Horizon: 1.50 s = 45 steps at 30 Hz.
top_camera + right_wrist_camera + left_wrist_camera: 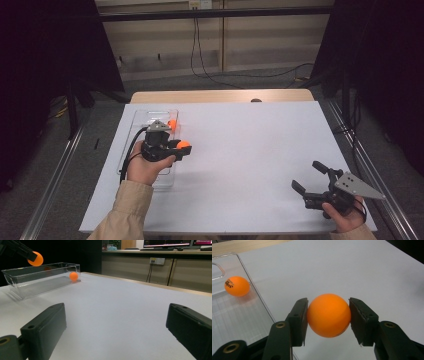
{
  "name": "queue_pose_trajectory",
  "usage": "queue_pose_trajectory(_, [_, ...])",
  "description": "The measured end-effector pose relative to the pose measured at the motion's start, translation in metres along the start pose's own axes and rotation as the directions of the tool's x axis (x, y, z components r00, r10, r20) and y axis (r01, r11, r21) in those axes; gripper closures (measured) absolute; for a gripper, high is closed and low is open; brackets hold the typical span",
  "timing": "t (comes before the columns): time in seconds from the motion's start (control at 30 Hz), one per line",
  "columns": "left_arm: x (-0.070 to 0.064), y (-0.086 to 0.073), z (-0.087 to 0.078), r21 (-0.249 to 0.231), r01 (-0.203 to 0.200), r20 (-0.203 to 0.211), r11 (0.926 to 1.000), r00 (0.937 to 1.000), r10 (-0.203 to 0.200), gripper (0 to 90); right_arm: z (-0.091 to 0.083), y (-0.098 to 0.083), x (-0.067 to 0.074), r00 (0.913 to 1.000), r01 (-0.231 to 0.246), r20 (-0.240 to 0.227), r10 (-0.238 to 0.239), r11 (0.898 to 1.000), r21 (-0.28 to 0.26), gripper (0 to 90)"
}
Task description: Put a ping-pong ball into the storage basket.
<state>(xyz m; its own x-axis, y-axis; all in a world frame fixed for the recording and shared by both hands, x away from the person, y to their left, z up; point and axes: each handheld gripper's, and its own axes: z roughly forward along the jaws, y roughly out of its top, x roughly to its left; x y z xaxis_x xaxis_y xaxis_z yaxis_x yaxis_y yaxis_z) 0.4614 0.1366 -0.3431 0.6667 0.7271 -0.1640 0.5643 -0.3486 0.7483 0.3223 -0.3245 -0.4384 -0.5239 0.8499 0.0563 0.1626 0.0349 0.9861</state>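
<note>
Jaws of our left gripper [328, 315] are clamped on an orange ball [329, 315], held above the white table [250, 150] just beside the right wall of the clear tray [131, 145]. Our right gripper [311, 176] rests low at the near right corner, jaws spread wide with nothing between them. We judge this the carrying step: the ball looks bound for the tray. Next we must bring it over the wall and let go low, so it cannot bounce out. Inside, a second orange ball [237, 286] lies near the far end.
</note>
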Motion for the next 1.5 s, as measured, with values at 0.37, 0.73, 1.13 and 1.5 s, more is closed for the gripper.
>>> queue_pose_trajectory(0.37, [0.005,-0.001,-0.005,0.000,0.011,-0.014,0.9999,0.9998,-0.011,51.0,0.001,0.000,0.000,1.0000,0.007,-0.003,-0.007,1.000,-0.002,2.8])
queue_pose_trajectory(0.73, [0.012,-0.002,-0.009,-0.013,0.021,-0.028,0.9997,0.9994,-0.021,51.1,0.001,0.000,0.000,1.0000,0.003,-0.001,-0.003,1.000,-0.003,2.8])
queue_pose_trajectory(1.13, [0.020,-0.004,-0.013,-0.012,0.028,-0.056,0.9995,0.9980,-0.029,51.1,0.000,0.000,0.000,0.9999,0.010,-0.006,-0.010,1.000,0.003,2.8])
queue_pose_trajectory(1.5, [0.027,-0.007,-0.014,-0.006,0.039,-0.072,0.9992,0.9966,-0.040,51.1,-0.001,0.000,0.000,0.9999,0.012,-0.002,-0.012,1.000,0.003,2.9])
